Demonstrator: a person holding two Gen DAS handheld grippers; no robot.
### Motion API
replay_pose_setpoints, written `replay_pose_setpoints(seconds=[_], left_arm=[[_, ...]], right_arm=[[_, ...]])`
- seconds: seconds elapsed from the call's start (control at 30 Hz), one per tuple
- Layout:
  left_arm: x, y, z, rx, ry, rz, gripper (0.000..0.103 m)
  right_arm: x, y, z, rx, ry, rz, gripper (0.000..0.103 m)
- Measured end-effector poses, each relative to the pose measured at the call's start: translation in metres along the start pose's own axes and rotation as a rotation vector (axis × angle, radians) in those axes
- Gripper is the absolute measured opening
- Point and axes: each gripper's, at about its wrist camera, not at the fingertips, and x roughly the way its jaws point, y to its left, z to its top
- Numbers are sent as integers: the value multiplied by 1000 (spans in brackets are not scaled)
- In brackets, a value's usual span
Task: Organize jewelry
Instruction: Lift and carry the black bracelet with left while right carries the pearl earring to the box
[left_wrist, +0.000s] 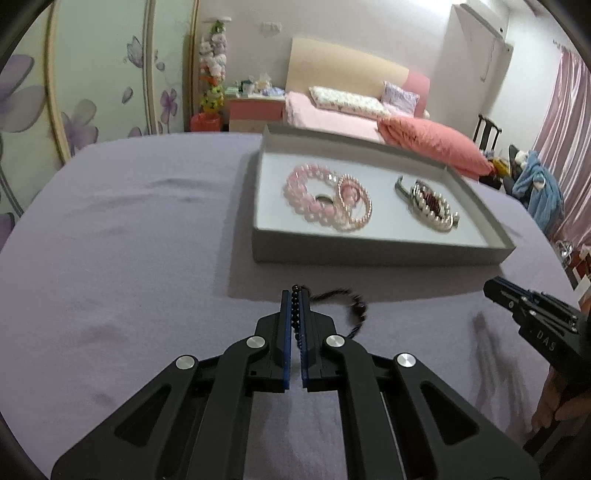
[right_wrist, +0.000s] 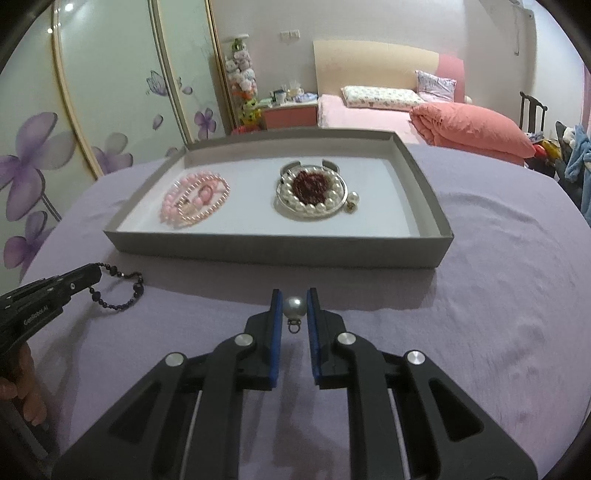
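My left tool (left_wrist: 294, 295) is clenched on a dark bead bracelet (left_wrist: 334, 301), gripping a short run of beads while the rest of the loop trails off to the right over the purple surface (left_wrist: 129, 258), near the front wall of the grey tray (left_wrist: 369, 251). I judge the strand to be light and limp: it will sag and swing from wherever I pinch it, so a grip across several beads, as now, should keep it from slipping through.

My right tool (right_wrist: 294, 295) grasps a pearl earring (right_wrist: 294, 307) at its tips, the pads (right_wrist: 274, 306) pressing the ball's sides and the small metal ring pointing back toward me. The pearl looks hard, smooth and round, so it could squirt out if the squeeze is off-centre.

Both tools tilt down toward the surface just in front of the tray, left beside right, with a hand (left_wrist: 561, 406) visible on the right handle. Inside the tray lie pink beads (right_wrist: 195, 199) at the left end and a pearl bracelet (right_wrist: 314, 195) near the middle.
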Motion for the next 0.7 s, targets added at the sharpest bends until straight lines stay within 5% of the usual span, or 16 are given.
replay_pose_setpoints(seconds=[0.7], left_arm=[[-72, -55, -4, 161, -383, 75, 4]], right_arm=[[-77, 33, 1, -46, -360, -53, 14]])
